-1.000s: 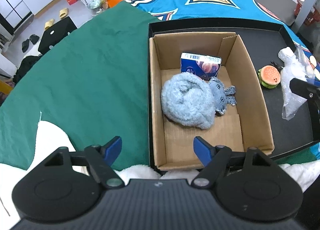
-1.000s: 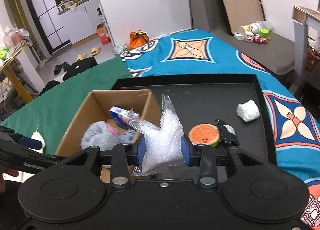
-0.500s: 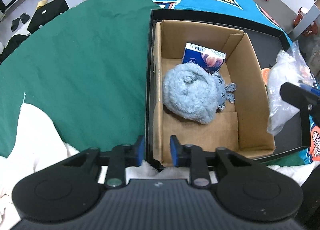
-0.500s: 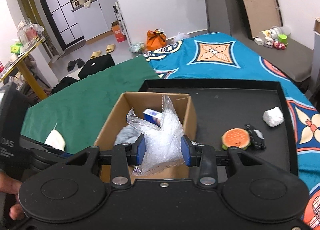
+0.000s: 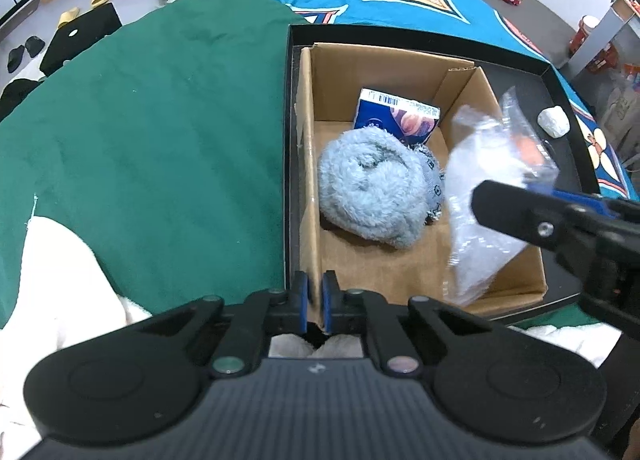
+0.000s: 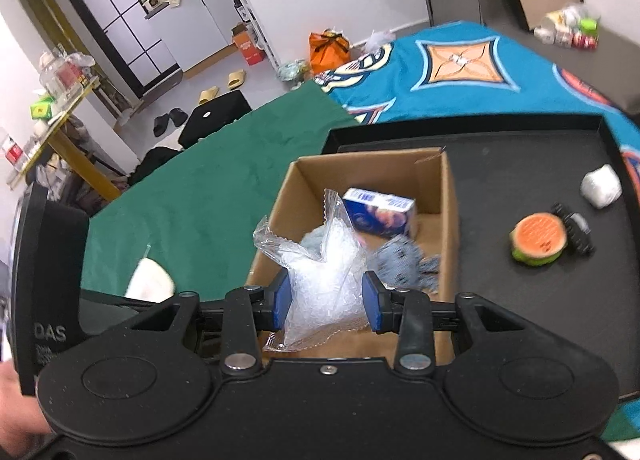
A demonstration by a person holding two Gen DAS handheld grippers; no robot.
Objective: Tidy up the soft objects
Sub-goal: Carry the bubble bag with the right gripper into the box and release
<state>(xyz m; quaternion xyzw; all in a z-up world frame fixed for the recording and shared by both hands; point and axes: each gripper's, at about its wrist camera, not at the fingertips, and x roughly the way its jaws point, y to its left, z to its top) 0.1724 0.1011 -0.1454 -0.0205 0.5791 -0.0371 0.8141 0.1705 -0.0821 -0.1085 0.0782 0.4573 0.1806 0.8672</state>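
An open cardboard box point(image 5: 400, 71) stands at the left end of a black tray point(image 6: 500, 139). In it lie a fluffy light-blue plush point(image 5: 372, 187), a small grey-blue plush point(image 5: 434, 183) and a blue carton point(image 5: 396, 119). My left gripper point(image 5: 315, 302) is shut on the box's left wall near its front corner. My right gripper point(image 6: 325, 302) is shut on a clear plastic bag point(image 6: 324, 284) of white filling. The clear plastic bag point(image 5: 480, 187) hangs over the right half of the box.
On the tray to the right of the box lie a burger-shaped toy point(image 6: 538, 240), a black clip point(image 6: 576, 232) and a white wad point(image 6: 600, 185). A green cloth point(image 5: 160, 119) lies left of the tray, and a white blanket point(image 5: 52, 280) is at the near edge.
My left gripper went from wide open to shut on the box wall. My right gripper carried the plastic bag leftward from over the tray to over the box.
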